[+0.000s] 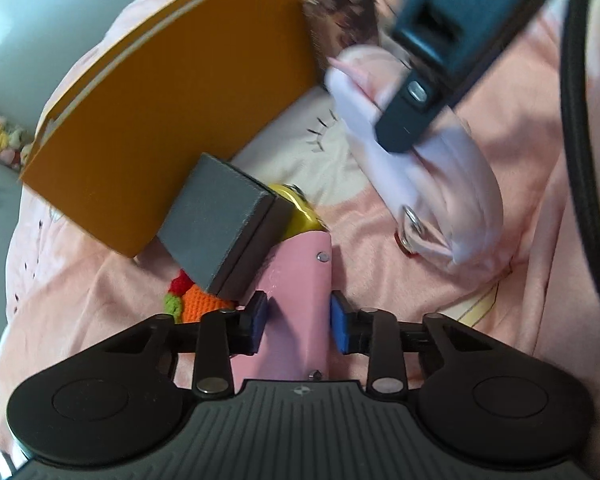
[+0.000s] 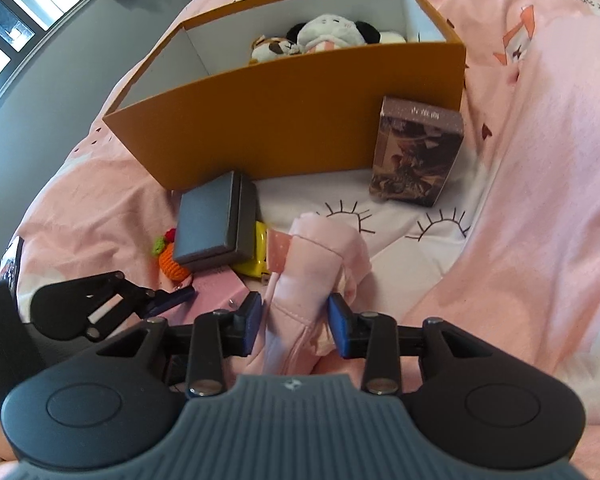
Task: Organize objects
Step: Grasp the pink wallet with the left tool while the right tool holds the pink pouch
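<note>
Rumpled pink bedding (image 2: 540, 200) underlies both: left hand-held gripper (image 1: 299, 322) clamps a smooth pink case (image 1: 300, 280), right hand-held gripper (image 2: 295, 322) pinches soft pink cloth (image 2: 312, 272).

matt cardboard box (image 2: 284, 120), soft cloth bedsheet (image 2: 540, 200)

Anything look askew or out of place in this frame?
Yes: the grey box sits tilted, propped on the yellow item and the crocheted orange toy beside the orange box, not flat on the bedding.

Soft daylight, perhaps from the window (image 2: 4, 20); motion-blurred top; fisheye-bent edges.
</note>
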Motion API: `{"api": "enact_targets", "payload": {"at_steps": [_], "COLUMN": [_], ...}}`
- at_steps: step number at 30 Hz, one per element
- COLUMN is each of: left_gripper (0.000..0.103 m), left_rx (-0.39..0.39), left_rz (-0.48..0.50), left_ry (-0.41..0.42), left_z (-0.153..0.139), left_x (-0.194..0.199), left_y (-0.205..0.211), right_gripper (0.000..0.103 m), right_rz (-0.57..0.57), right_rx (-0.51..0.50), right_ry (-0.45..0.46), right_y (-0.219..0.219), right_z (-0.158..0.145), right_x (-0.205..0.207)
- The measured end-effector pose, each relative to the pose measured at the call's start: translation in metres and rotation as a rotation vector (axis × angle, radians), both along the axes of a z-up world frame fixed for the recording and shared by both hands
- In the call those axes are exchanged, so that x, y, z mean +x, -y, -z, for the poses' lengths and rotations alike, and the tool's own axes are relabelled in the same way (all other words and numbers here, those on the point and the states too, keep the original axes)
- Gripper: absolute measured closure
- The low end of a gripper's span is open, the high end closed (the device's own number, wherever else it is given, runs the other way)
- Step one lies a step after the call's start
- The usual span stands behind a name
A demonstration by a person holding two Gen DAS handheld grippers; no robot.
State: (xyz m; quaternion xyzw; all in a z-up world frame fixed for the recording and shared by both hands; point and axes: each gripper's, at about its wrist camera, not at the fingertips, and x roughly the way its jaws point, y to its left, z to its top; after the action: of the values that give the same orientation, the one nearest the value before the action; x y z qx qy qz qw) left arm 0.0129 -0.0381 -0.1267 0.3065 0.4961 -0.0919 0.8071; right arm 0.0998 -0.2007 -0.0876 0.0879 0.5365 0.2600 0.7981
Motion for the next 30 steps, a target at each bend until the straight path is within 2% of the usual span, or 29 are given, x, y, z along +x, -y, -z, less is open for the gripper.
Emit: {"api": "enact_targets", "payload": {"at_steps": [3, 7, 9, 13, 15, 17, 18, 19, 22, 23, 26, 28, 30], "left_gripper": [0.072, 0.073, 0.075, 0.076, 0.083, 0.083, 0.084, 0.084, 0.084, 0.084, 0.084, 0.083, 0.081], "left_rx": [-0.115, -0.346, -0.474, -0.701, -0.820, -0.923, -0.934, -0.911, -0.777, -0.756, -0.760, -0.730, -0.706], "left_rz": [-0.089, -0.260, -0.350, -0.463, -0.507, -0.552, -0.566, -0.582, -0.601, -0.598, -0.571, -0.558, -0.548], "left_ry": [0.015, 0.003, -0.007, -0.010, -0.026, -0.057, -0.070, -0.077, -0.079, -0.079, -0.090, -0.099, -0.102], "left_z": [-0.017, -0.040, -0.049, -0.066, -0.064, -0.060, -0.057, -0.053, -0.045, -0.044, -0.044, -0.041, -0.038], "left_x": [0.002, 0.008, 0.010, 0.011, 0.014, 0.015, 0.017, 0.017, 0.015, 0.015, 0.019, 0.024, 0.024], "left_y": [-0.017, -0.055, -0.075, -0.098, -0.103, -0.114, -0.116, -0.116, -0.108, -0.105, -0.100, -0.094, -0.091], "right_gripper": [0.063, 0.066, 0.073, 0.077, 0.077, 0.077, 0.076, 0.076, 0.073, 0.072, 0.069, 0.068, 0.062], "right_rz": [0.010, 0.006, 0.002, -0.014, -0.032, -0.055, -0.059, -0.060, -0.046, -0.039, -0.035, -0.038, -0.041], "right_rx": [0.003, 0.005, 0.007, 0.011, 0.017, 0.002, -0.011, -0.019, -0.030, -0.028, -0.024, -0.028, -0.035], "right_ry": [-0.005, 0.003, 0.010, 0.044, 0.069, 0.079, 0.072, 0.058, 0.015, 0.009, 0.005, 0.006, 0.008], "right_y": [0.002, 0.000, 0.000, 0.003, 0.002, -0.002, -0.004, -0.006, -0.006, -0.004, -0.004, -0.005, -0.006], "right_z": [0.001, 0.002, 0.001, -0.010, -0.017, -0.019, -0.016, -0.012, -0.001, 0.000, 0.001, 0.001, 0.001], "right_x": [0.000, 0.000, 0.000, -0.002, -0.004, -0.005, -0.004, -0.003, 0.000, 0.001, 0.001, 0.001, 0.000]}}
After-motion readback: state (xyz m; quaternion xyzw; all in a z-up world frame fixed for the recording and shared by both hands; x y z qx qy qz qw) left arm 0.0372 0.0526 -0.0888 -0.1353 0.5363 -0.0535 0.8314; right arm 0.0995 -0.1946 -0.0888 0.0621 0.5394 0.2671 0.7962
